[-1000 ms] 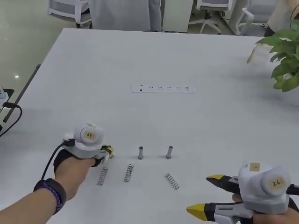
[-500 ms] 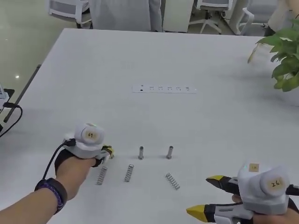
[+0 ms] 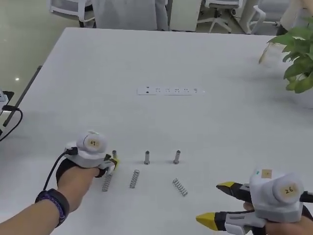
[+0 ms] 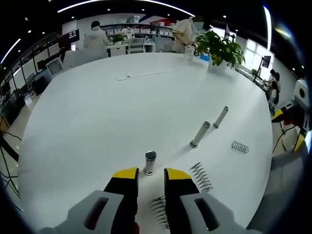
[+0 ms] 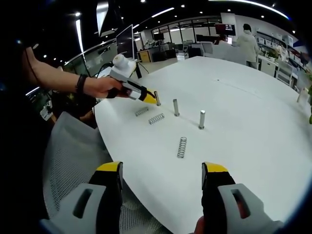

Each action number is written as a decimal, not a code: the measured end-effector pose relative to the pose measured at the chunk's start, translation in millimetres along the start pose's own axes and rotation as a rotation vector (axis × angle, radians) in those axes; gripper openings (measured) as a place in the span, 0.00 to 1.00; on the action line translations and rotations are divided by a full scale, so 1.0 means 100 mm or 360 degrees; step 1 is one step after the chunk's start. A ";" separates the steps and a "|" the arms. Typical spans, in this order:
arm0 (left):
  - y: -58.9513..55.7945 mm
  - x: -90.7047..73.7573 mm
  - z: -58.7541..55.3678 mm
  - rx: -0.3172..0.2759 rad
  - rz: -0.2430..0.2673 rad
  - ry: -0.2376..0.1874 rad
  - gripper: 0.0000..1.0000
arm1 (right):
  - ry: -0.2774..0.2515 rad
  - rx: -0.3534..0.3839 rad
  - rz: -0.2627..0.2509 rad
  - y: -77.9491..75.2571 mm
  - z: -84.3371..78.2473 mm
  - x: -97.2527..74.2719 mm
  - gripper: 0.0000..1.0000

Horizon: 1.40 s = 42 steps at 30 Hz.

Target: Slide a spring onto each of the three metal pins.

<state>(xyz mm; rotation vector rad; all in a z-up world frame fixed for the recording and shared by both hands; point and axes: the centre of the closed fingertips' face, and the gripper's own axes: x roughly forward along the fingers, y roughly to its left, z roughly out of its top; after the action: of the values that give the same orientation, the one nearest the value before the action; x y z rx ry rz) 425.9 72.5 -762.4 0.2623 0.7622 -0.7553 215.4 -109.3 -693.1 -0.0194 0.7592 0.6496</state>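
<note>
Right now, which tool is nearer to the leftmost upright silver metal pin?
Left. The left tool has its tips right at the leftmost silver metal pin; the right tool is far off to the pin's right.

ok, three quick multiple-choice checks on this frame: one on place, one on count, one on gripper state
1. The left gripper is at:
A) the leftmost pin
B) the middle pin
C) the rightmost pin

2. How many springs sit on pins?
A) none
B) one
C) three

3. The right gripper is:
A) shut on a spring
B) open, holding nothing
C) shut on a pin

Key:
1 A: that pin stands just ahead of the gap between its jaws.
2 A: all three springs lie flat on the table, and the pins are bare.
3 B: its jaws are wide apart with nothing between them.
</note>
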 end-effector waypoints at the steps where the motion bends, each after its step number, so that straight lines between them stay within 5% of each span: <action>1: 0.01 -0.01 -0.02 0.0006 0.0005 0.0007 0.14 | 0.0000 0.0001 0.0000 0.00 0.00 0.00 0.64; 23: 0.11 -0.44 -0.42 -0.0063 0.0007 0.0008 0.20 | 0.0018 -0.0005 0.0036 0.06 -0.05 0.07 0.64; 42: 0.22 -0.91 -0.50 -0.0149 0.0024 -0.0099 0.29 | 0.0029 -0.0026 0.0043 0.02 -0.04 0.06 0.64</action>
<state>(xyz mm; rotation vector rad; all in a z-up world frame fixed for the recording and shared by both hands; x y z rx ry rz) 371.5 159.3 -734.1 0.1594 0.7335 -0.7083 215.3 -104.9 -699.2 -0.0299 0.7731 0.6823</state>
